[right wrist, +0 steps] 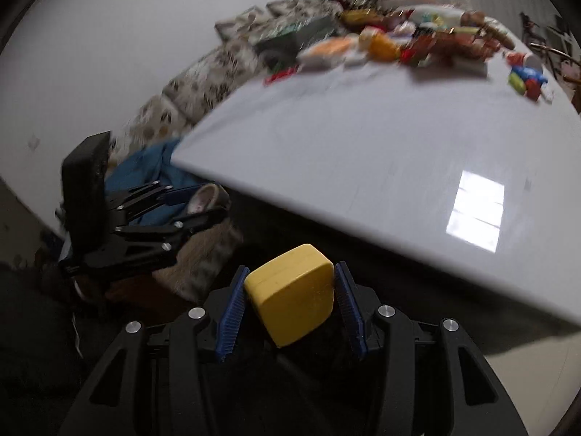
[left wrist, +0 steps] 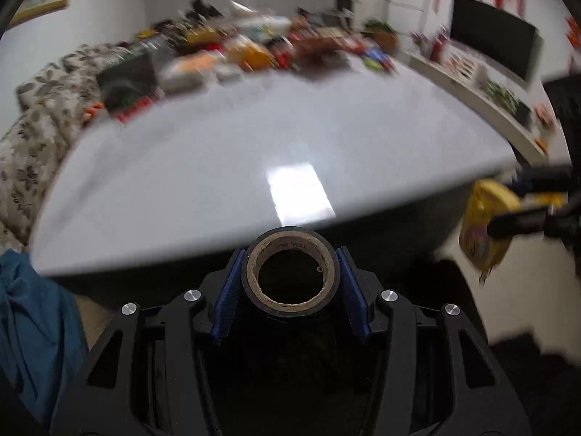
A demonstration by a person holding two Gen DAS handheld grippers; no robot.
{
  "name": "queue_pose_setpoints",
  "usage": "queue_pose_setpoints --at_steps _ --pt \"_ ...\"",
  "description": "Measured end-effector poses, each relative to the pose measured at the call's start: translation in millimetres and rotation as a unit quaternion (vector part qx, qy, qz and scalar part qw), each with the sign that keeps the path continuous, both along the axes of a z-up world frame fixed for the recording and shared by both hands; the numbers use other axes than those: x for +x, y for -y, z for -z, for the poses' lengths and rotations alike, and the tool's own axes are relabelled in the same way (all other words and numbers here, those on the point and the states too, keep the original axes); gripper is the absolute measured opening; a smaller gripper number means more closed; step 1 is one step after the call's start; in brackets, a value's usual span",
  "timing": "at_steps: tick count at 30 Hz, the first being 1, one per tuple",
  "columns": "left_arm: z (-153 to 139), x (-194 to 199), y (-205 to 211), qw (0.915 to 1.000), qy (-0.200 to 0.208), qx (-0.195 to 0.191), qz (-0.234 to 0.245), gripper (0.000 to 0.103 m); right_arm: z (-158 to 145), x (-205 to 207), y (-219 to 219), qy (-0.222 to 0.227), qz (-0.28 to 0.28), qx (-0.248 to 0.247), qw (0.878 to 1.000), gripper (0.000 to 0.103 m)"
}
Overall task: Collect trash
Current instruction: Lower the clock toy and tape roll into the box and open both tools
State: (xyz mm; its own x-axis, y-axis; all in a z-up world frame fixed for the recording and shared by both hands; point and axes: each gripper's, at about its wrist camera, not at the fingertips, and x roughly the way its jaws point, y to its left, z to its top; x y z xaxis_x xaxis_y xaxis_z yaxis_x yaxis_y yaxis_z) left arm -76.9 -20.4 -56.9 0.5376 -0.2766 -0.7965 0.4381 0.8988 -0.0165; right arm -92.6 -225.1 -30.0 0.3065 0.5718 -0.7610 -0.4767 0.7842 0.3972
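The left gripper is pinching a roll of tape at bottom centre of the left wrist view, both blue pads pressed against the outer wall, the cardboard core facing the camera. The roll looks nearly spent: a thin dark band on a stiff core, so judged light and rigid, unlikely to crush. The outer face is smooth, so a grip across the full width at the middle of the wall suits it; a hold nearer the rim could let it roll out. The right gripper is clamped on a yellow case at bottom centre of the right wrist view, pads on two opposite sides, the case tilted with one corner down. It appears to be hard, smooth plastic, light, possibly slippery; the flat sides are the sound place to hold. In the left wrist view the same yellow item shows at the right edge with a printed face, detail blurred. Both items hang just off the near edge of the white table, above dark floor. The remaining pile of trash lies at the far end of the table, upper right of the right wrist view.
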Motion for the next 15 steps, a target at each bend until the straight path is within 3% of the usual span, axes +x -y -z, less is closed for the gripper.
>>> queue_pose_setpoints --at_steps 1,2,4,8,11,15 --pt "14.8 -3.6 2.9 0.9997 -0.020 0.007 0.013 0.050 8.0 -4.8 -2.7 -0.007 -0.003 -0.006 1.000 0.047" --pt "33.8 -4.0 5.2 0.9986 -0.044 0.017 0.026 0.061 20.2 -7.4 -5.4 -0.018 -0.003 -0.014 1.000 0.049" --pt "61.7 -3.9 8.5 0.9974 -0.050 0.047 0.025 0.086 43.4 -8.5 -10.4 -0.020 0.011 -0.046 0.999 0.075" --pt "92.5 11.4 5.0 0.9941 -0.071 0.080 0.016 0.087 66.5 -4.7 -14.5 -0.033 0.015 -0.074 0.997 0.074" --pt "78.8 18.2 -7.5 0.9959 -0.055 0.072 0.003 0.087 34.1 5.7 -10.7 -0.008 0.014 -0.033 0.999 0.074" --pt "23.9 33.6 -28.9 0.9995 0.009 0.026 -0.015 0.090 -15.3 53.3 -24.9 0.074 0.012 -0.029 0.997 0.075"
